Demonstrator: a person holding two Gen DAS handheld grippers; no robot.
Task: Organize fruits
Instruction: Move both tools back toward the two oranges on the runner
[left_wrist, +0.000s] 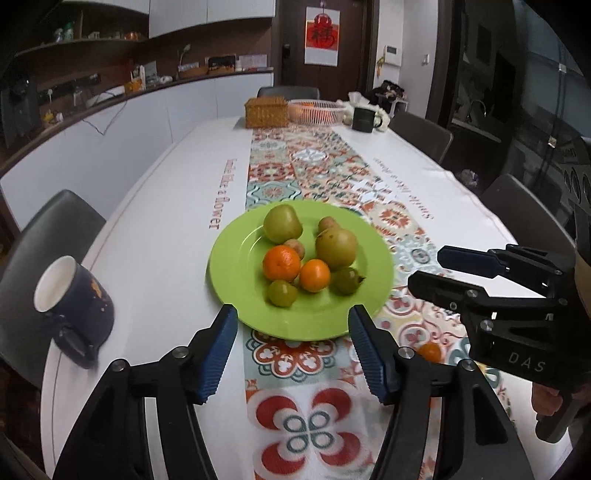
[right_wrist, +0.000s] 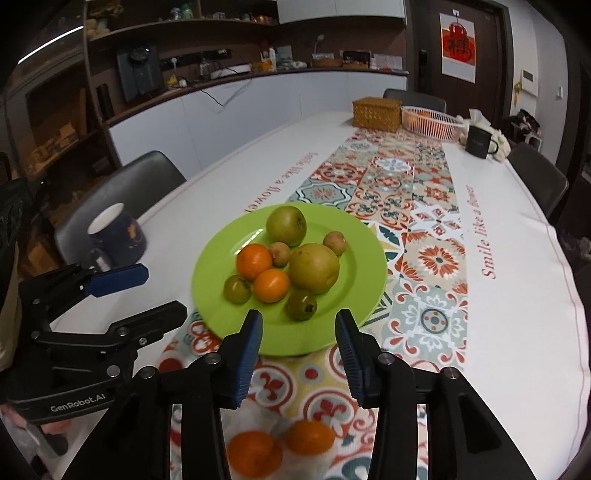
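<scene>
Your left gripper (left_wrist: 291, 354) hangs with its blue-padded jaws spread wide and nothing between them, poised just short of the near rim of the green plate (left_wrist: 236, 266), which sits on the patterned runner (left_wrist: 314, 170) along the middle of the table (left_wrist: 155, 236), toward its near end. Your right gripper (right_wrist: 299, 358) is likewise spread and empty, its tips over the plate's near rim as its own camera sees it; from the left wrist it shows at the right, level with the plate's right side. On the plate lie two large green-yellow fruits (right_wrist: 314, 267), one near the far rim and one right of centre, two oranges (right_wrist: 271, 285) touching each other at the centre-left, two small green fruits (right_wrist: 302, 304) toward the near rim, and two small brownish fruits (right_wrist: 334, 242) farther back. Two more oranges (right_wrist: 309, 437) rest on the runner by the table's near edge, side by side beneath your right gripper and apart from the plate. A dark blue mug (left_wrist: 75, 295) stands near the table's left edge, well apart from the plate. At the far end of the table sit a wicker box (left_wrist: 266, 112), a white wire basket (left_wrist: 316, 110) just beside it and a black mug (left_wrist: 364, 118) to the right.
</scene>
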